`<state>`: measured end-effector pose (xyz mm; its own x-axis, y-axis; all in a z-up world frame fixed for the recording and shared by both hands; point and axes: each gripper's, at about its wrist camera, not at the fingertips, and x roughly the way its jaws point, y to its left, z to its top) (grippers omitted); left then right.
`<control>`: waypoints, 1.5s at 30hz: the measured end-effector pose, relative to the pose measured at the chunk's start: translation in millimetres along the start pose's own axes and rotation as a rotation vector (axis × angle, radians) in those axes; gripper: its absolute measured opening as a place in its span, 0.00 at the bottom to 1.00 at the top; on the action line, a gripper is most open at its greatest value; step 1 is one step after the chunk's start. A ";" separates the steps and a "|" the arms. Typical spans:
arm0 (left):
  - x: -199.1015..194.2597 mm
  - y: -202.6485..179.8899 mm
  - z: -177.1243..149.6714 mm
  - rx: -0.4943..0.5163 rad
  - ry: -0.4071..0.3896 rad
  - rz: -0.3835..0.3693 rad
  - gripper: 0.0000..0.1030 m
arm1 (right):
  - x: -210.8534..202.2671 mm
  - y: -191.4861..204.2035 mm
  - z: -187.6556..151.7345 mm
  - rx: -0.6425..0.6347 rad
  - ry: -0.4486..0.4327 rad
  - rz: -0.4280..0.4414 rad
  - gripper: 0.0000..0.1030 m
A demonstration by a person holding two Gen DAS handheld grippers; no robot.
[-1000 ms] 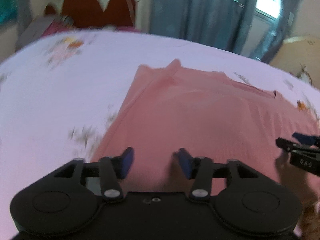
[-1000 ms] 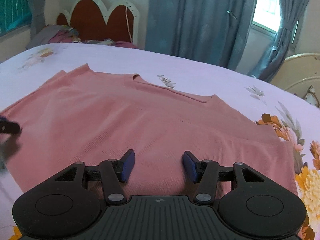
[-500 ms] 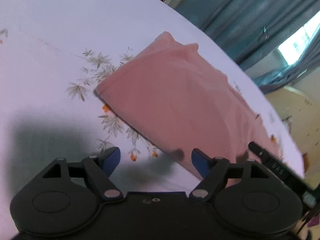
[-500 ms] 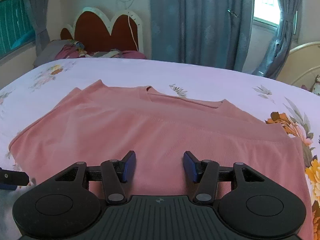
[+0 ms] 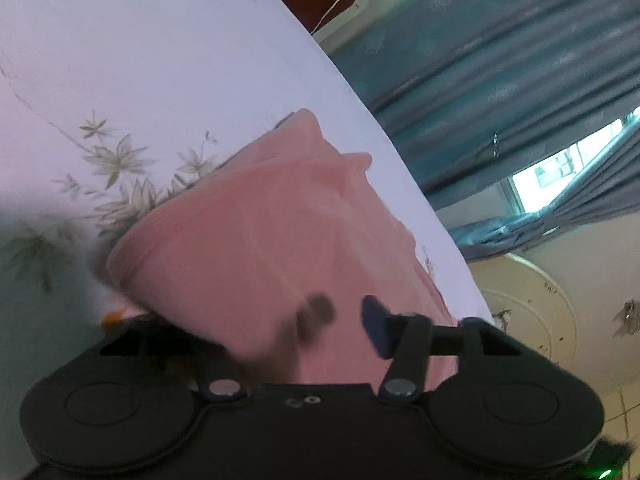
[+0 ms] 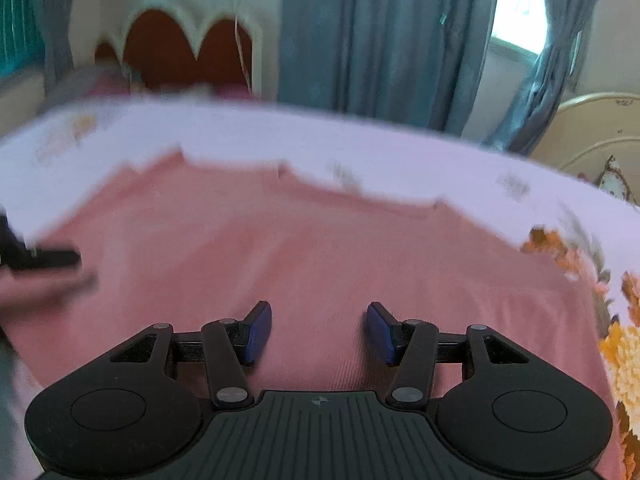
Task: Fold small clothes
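The pink garment lies spread flat on the floral bedsheet, filling the middle and lower part of the right wrist view, its long axis running left to right across the frame with the neckline along its far edge. In the left wrist view its near corner bulges up at centre left, and the cloth runs over the spot where the left finger should show, so that finger is hidden under the fabric while the blue right pad stands on top.

That is the relation the next move hangs on: the hem edge sits between the jaws of the left gripper, which are closing, though I cannot tell whether the pads press the cloth yet. The right gripper hovers above the middle of the garment, jaws parted, nothing between them. The left hand is plainly nearer a grasp.

A second ago the left gripper looked squarely over the cloth's middle; it has since rolled and dropped to the corner. The right view is more blurred than before, its jaw gap unchanged.
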<state>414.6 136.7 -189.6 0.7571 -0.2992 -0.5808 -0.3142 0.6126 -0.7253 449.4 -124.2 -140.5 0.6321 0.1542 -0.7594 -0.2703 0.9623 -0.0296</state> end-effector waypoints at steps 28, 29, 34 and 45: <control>25.4 -242.1 -122.4 0.927 -0.013 -0.161 0.11 | -84.4 -151.2 -35.0 0.314 -0.080 0.026 0.51; 34.3 -250.7 -144.0 0.977 0.023 -0.178 0.10 | -92.0 -167.6 -44.4 0.337 -0.077 0.005 0.51; 65.5 -250.6 -239.1 1.227 0.193 -0.153 0.17 | -118.7 -234.3 -83.7 0.437 -0.062 -0.086 0.51; 14.4 -210.6 -250.7 1.371 0.201 -0.135 0.50 | -110.2 -237.8 -59.9 0.518 -0.110 0.196 0.51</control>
<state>348.0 -180.0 -138.0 0.6051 -0.4400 -0.6635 0.6480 0.7564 0.0893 400.6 -383.4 -88.7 0.6855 0.3371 -0.6453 -0.0163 0.8933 0.4493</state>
